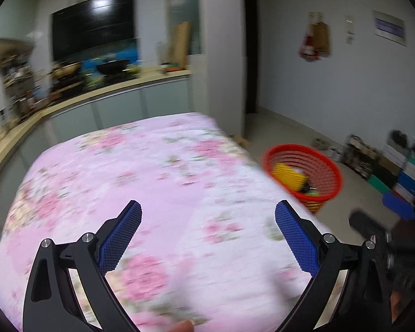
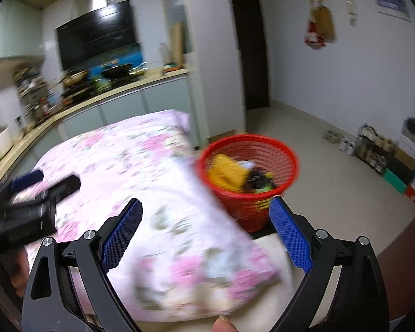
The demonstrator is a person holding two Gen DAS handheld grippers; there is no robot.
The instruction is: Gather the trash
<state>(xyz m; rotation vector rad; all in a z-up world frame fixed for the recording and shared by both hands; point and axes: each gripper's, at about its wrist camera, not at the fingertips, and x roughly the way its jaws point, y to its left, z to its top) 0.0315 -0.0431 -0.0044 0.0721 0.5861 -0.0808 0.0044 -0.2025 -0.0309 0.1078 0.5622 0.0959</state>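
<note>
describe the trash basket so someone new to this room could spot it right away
Find the table with the pink floral cloth. On the floor just off its right-hand edge stands the trash basket, a round red plastic mesh bin with yellow and dark trash inside. Nothing else there is red and open-topped.

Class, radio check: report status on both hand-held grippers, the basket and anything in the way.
Left hand-held gripper open, empty. Right hand-held gripper open, empty. Red basket on floor beside table, trash inside. Floral tablecloth bare; nothing blocking.

I count one red basket (image 2: pixel 251 166); one floral cloth (image 1: pixel 141 182); two grippers, left (image 1: pixel 208 215) and right (image 2: pixel 206 210); two woks (image 1: pixel 113 67)
</note>
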